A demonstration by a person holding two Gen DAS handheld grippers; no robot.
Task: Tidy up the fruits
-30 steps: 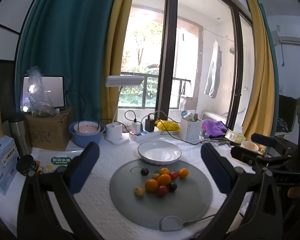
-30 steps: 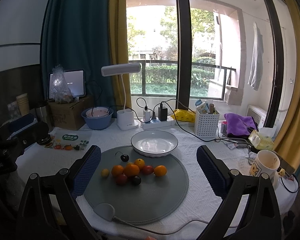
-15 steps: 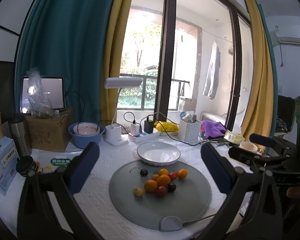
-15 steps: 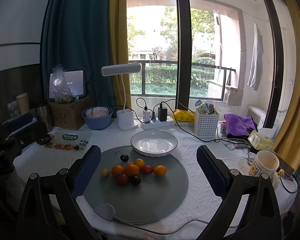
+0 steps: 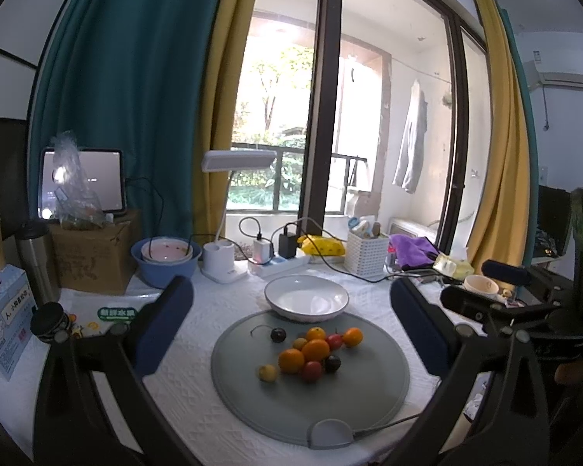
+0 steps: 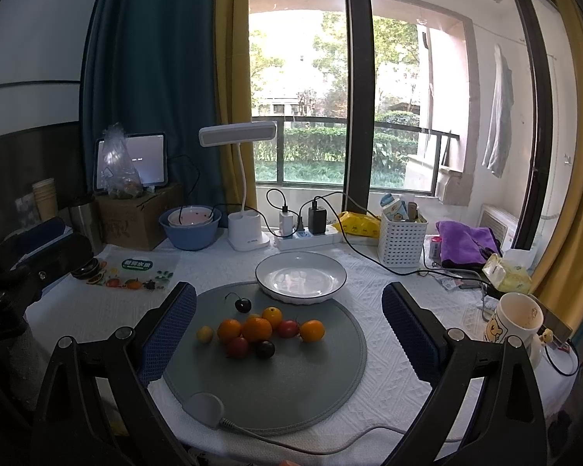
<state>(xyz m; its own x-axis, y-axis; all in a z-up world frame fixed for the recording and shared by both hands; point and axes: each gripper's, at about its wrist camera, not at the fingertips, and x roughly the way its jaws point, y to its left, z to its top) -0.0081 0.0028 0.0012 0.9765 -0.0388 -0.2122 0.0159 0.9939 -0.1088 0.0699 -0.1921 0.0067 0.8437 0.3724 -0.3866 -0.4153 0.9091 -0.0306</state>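
Observation:
A cluster of small fruits (image 5: 311, 351) (image 6: 258, 330) lies on a round grey mat (image 5: 369, 400) (image 6: 315, 380): oranges, red and dark cherry-sized fruits, a yellow one and a stemmed dark cherry (image 6: 243, 305). Behind the mat stands an empty white bowl (image 5: 306, 303) (image 6: 301, 277). My left gripper (image 5: 291, 322) hangs open above the table's near side, holding nothing. My right gripper (image 6: 287, 324) is open too, well above the mat, with nothing between its fingers. The right gripper's body shows in the left wrist view at the right edge.
At the back stand a desk lamp (image 6: 245, 202), a power strip with chargers (image 6: 305, 233), a blue bowl (image 6: 190, 227), a cardboard box (image 6: 132, 213) and a white basket (image 6: 402, 239). A mug (image 6: 513, 322) sits at the right, a cable (image 6: 330, 442) runs from the mat's front.
Both views have shifted only slightly; the scene sits a touch lower in the left wrist frame. The fruits, bowl and both open grippers stay as they were.

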